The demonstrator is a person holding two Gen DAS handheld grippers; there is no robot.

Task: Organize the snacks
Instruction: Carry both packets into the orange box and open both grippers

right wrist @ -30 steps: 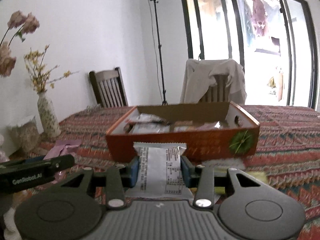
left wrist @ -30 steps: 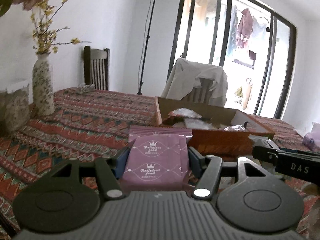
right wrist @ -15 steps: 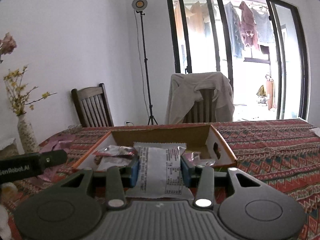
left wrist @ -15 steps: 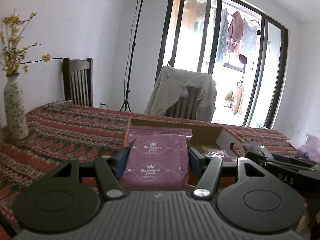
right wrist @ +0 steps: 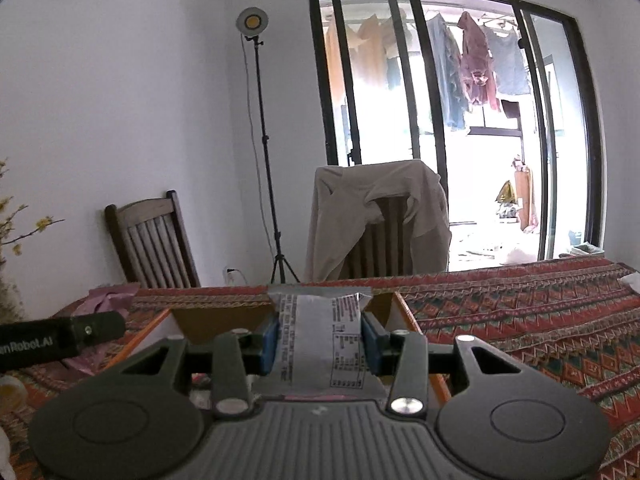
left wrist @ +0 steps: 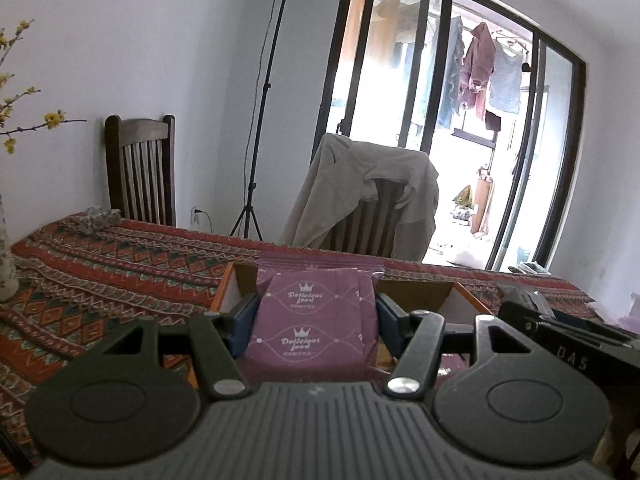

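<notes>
the left gripper has its jaws clenched on a purple snack packet, the two blue pads pressing its side edges at 9 and 3 o'clock. the packet stands upright between them, printed face toward the camera, its crimped top edge rising past the pads toward 12 o'clock. beyond it, at 12 o'clock, lies the open cardboard box; the packet hides the middle of the box, and only the brown inner walls show at either side. at 3 o'clock the black body of the right gripper reaches in beside it.

the right gripper has its jaws clenched on a silver snack packet, the pads gripping its side edges at 9 and 3 o'clock. this packet also stands upright, its back with small printed text facing the camera and its sealed top pointing to 12 o'clock. the cardboard box lies just beyond and below the jaws, its orange outer edge showing at 2 o'clock. at 9 o'clock the left gripper shows as a dark bar.

the box rests on the worktop, covered in a red patterned cloth. further out at 12 o'clock stands a chair draped with a beige garment, with a light stand at 11 o'clock and a wooden chair at 10 o'clock.
</notes>
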